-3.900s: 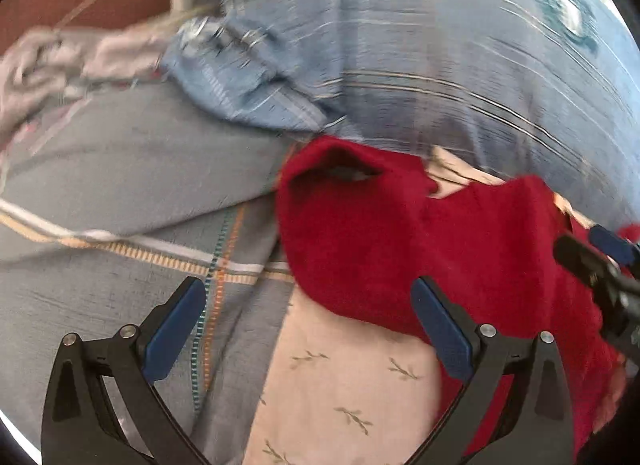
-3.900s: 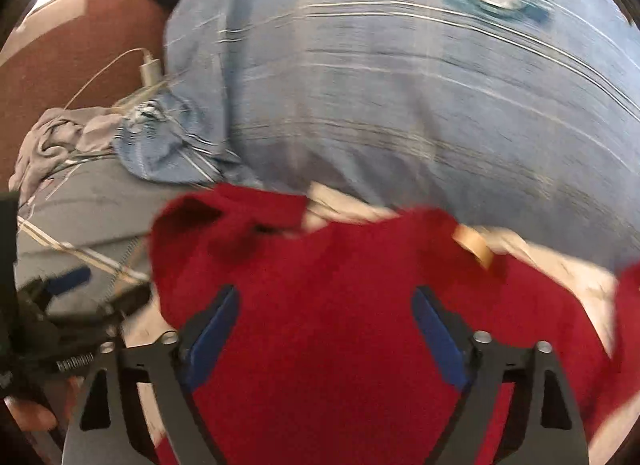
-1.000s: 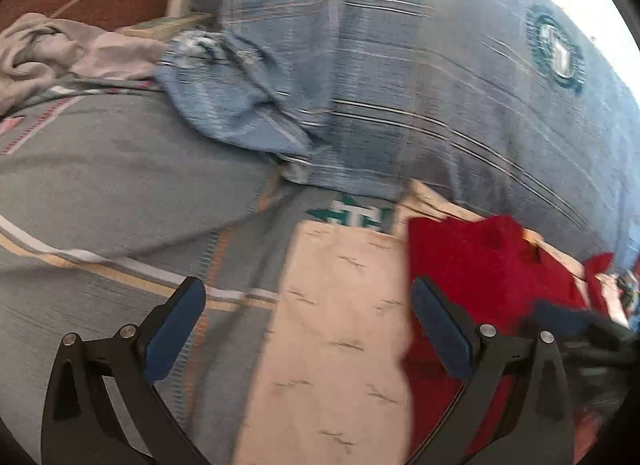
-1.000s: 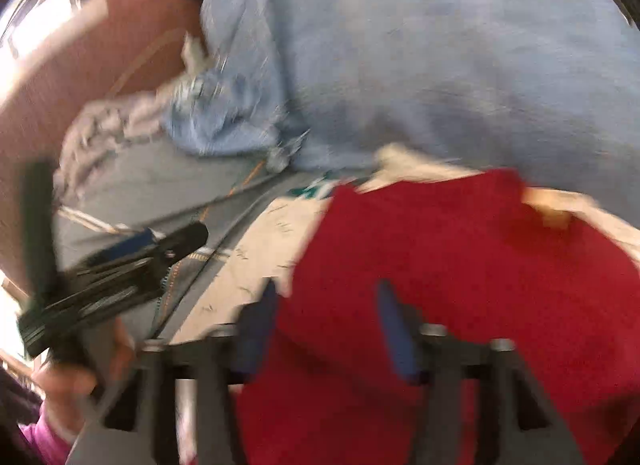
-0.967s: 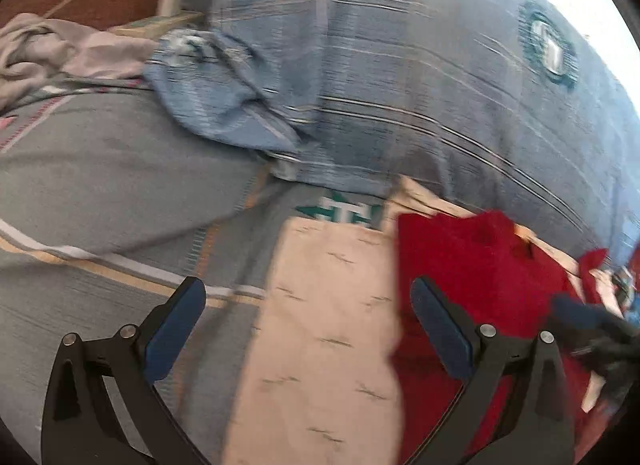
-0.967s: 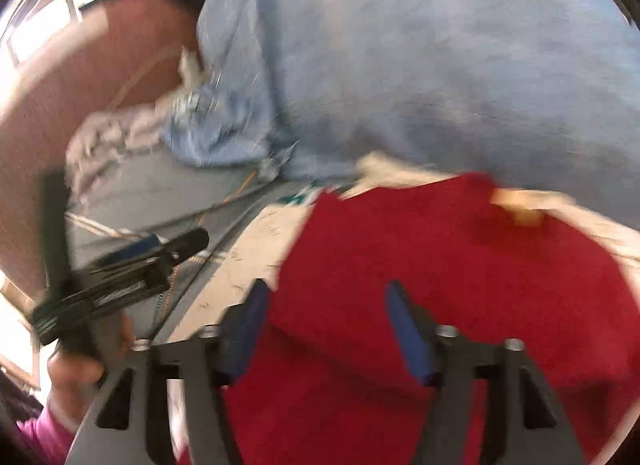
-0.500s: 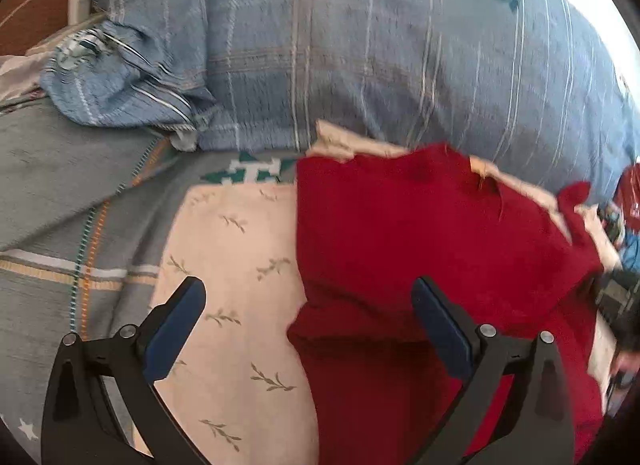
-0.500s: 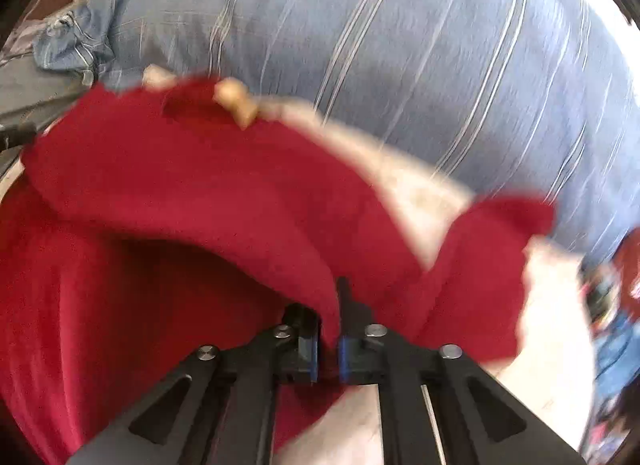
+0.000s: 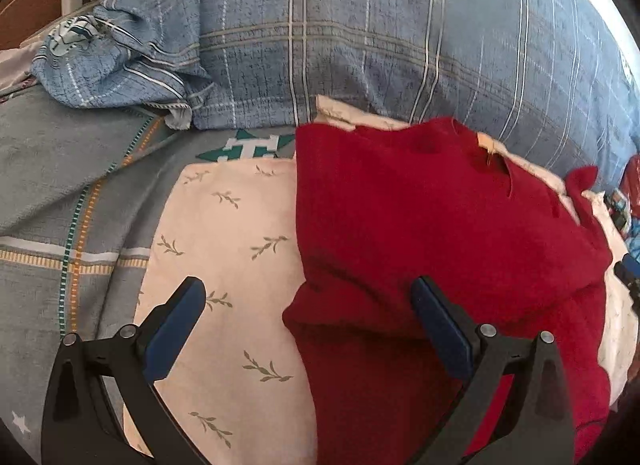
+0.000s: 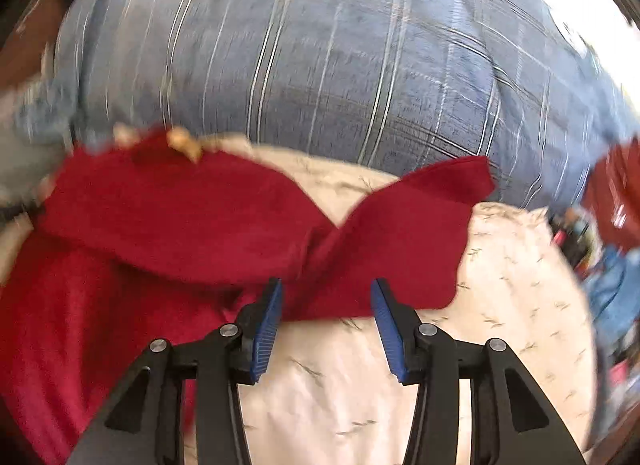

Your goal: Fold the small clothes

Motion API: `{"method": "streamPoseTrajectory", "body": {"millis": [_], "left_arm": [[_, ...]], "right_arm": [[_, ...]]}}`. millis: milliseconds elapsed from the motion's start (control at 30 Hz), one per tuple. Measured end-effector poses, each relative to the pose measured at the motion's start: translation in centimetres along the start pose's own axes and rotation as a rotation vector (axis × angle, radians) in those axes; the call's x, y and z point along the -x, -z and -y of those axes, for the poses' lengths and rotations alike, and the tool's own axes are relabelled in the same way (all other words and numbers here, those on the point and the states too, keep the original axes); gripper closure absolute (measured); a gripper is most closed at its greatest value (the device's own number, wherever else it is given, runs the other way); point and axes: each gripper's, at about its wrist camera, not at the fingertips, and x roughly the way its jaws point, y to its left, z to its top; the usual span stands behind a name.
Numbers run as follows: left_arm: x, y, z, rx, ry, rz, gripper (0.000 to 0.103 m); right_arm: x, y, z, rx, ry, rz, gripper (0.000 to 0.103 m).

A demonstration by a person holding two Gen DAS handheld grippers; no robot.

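Left view – left gripper (image 9: 306, 313): fingers wide apart, nothing between the pads; poised over the near fold edge of the red top (image 9: 432, 225).
Left view – red top: lying on the cream cloth (image 9: 224, 249) spread on the bed (image 9: 52, 169), upper part doubled over the lower, far edge against the blue pillow (image 9: 400, 33).
Left view – far edge: right gripper barely visible at the frame's right side, state unreadable there.
Right view – right gripper (image 10: 326, 301): fingers just been opening, now partly apart — sleeve (image 10: 404, 241) lies ahead of and between the pads, not pinched.
Right view – sleeve: sticking out sideways onto the cream cloth, not yet tucked over the body; picture blurred.
Risk – sleeve: loose knit likely to spring back out if left as is, leaving a lopsided fold.
Risk – left fingers: closing here may catch the cream cloth along with the red edge and drag both.
Risk – fold: soft bedding underneath — a tug from either side could slide the doubled layer open.
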Motion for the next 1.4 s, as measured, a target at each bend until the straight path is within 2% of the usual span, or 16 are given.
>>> {"method": "streamPoseTrajectory", "body": {"millis": [133, 267, 333, 367, 500, 567, 633, 733, 833, 867, 900, 933, 967, 1167, 1300, 1400], "left_arm": [[-0.3, 0.0, -0.1, 0.008, -0.029, 0.012, 0.0], [-1.8, 0.4, 0.2, -0.022, -0.055, -0.038, 0.0], [-2.1, 0.5, 0.4, -0.027, -0.052, -0.043, 0.0], [-2.1, 0.5, 0.3, -0.026, -0.049, -0.044, 0.0], [-1.8, 0.4, -0.1, -0.012, -0.031, -0.045, 0.0], [-1.6, 0.2, -0.2, -0.001, -0.026, -0.046, 0.0], [-1.2, 0.1, -0.3, 0.007, -0.023, -0.037, 0.0], [-0.8, 0.0, -0.2, 0.004, -0.033, -0.02, 0.0], [-0.6, 0.0, -0.2, 0.013, -0.035, -0.016, 0.0], [-0.6, 0.1, -0.3, 0.017, -0.033, -0.016, 0.0], [-0.5, 0.2, -0.3, 0.02, -0.03, -0.017, 0.0], [-0.4, 0.2, -0.3, 0.021, -0.028, -0.014, 0.0], [-0.3, 0.2, -0.3, 0.021, -0.027, -0.011, 0.0], [0.4, 0.0, -0.3, 0.018, -0.01, 0.012, 0.0], [-0.3, 0.2, 0.0, 0.001, -0.027, -0.014, 0.0], [0.0, 0.3, -0.1, -0.002, -0.028, -0.006, 0.0]], "right_arm": [[-1.0, -2.9, -1.0, -0.112, -0.141, 0.022, 0.055], [-5.2, -3.8, -4.5, -0.1, -0.232, -0.067, 0.058], [-8.0, -2.8, -6.0, -0.06, -0.195, -0.155, 0.058], [-8.5, -2.5, -6.3, -0.041, -0.163, -0.149, 0.058], [-5.0, -2.4, -5.1, -0.053, -0.161, -0.113, 0.05], [-2.5, -1.6, -3.2, -0.095, -0.167, -0.075, 0.036], [-0.5, -0.3, -1.3, -0.142, -0.14, -0.052, 0.031], [-0.6, 1.7, 0.7, -0.249, -0.203, -0.104, 0.032], [-3.2, 2.7, 0.8, -0.302, -0.21, -0.14, 0.04], [-3.8, 2.6, 0.7, -0.317, -0.229, -0.135, 0.055], [-4.6, 2.4, 0.5, -0.341, -0.252, -0.12, 0.061], [-5.0, 2.2, 0.2, -0.341, -0.246, -0.107, 0.077], [-5.3, 1.9, -0.2, -0.315, -0.22, -0.101, 0.085], [-2.5, 1.7, 1.2, -0.233, -0.088, -0.037, 0.089], [-4.1, 2.5, 1.0, -0.219, -0.071, -0.113, 0.089], [-3.0, 2.5, 1.8, -0.271, -0.096, -0.102, 0.076]]}}
